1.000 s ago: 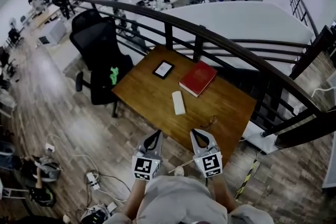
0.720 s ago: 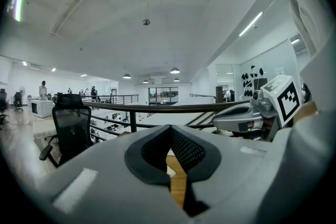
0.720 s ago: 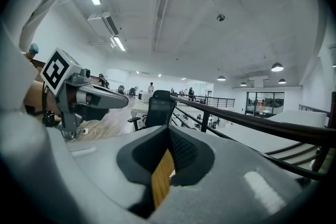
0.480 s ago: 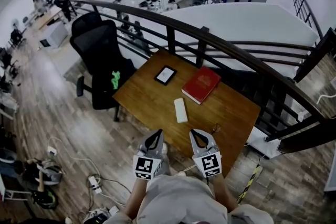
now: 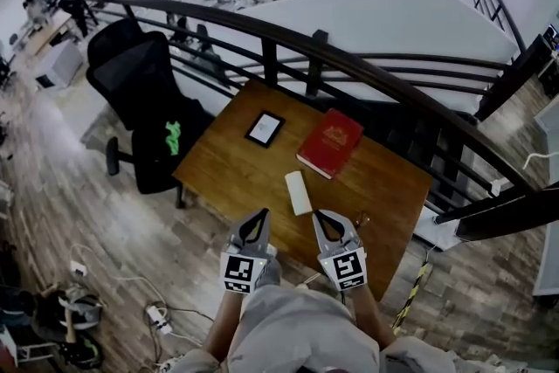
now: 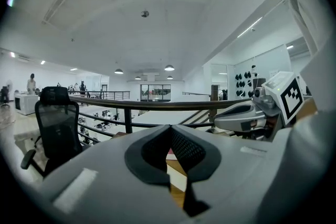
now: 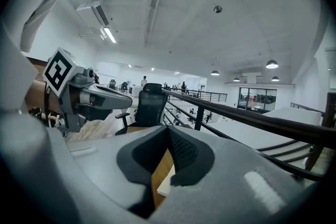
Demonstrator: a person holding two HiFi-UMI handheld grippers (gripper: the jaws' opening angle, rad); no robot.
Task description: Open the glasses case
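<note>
In the head view, a white glasses case (image 5: 298, 192) is seen lying closed on the wooden table (image 5: 227, 170) at mid-frame, just below a red book (image 5: 329, 142). The left gripper (image 5: 258, 221) and the right gripper (image 5: 324, 221) are held at lower centre, near the case but not touching it.

In the left gripper view, the jaws are seen pressed together, with nothing between them.

In the right gripper view, the jaws are likewise closed together and empty.
</note>
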